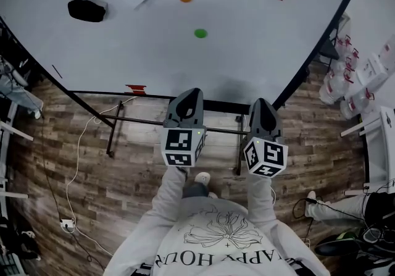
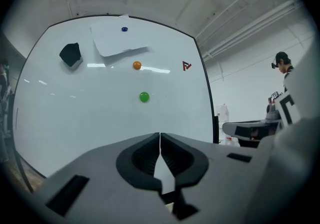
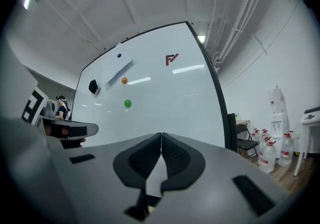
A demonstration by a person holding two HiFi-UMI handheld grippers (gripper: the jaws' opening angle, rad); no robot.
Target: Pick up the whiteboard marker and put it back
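Your left gripper (image 2: 160, 140) and right gripper (image 3: 161, 140) both have their jaws pressed together on nothing, held level facing the whiteboard (image 1: 247, 40), so neither carries anything. A small red thing (image 1: 136, 89) on the board's lower edge, left of centre in the head view, may be the marker resting there; it is too small to tell

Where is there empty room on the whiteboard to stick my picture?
The biggest bare patch is the lower half of the whiteboard, under the green magnet and the eraser. Another lies between the green magnet and the red logo. Up top it is crowded: paper, orange magnet and eraser sit close together.
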